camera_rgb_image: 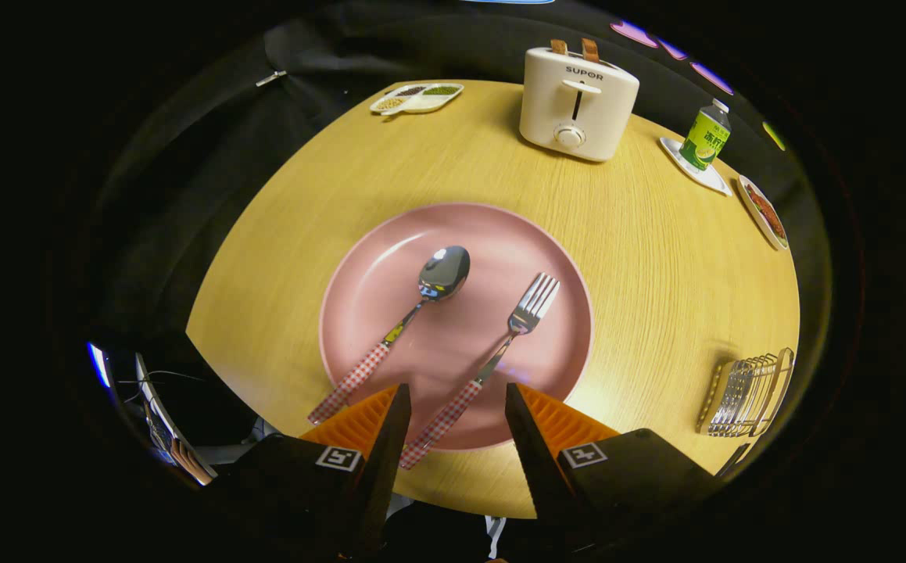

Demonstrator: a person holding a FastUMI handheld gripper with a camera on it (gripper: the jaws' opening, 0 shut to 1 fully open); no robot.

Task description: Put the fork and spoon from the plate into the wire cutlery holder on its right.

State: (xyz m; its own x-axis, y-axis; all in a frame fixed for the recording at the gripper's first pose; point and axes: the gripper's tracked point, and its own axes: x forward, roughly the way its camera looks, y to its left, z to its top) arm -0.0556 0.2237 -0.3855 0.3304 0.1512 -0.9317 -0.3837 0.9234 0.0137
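Gripper [456,399] open above fork [492,363]; toaster [576,102] stands well beyond, seemingly clear.

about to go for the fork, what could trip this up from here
1. The fork handle lies slanted between the open tongs, flat on the plate: the fingers may skid off it.
2. The spoon handle lies close by and could get nudged.
3. The wire cutlery holder sits near the table edge; a bump might shift it.
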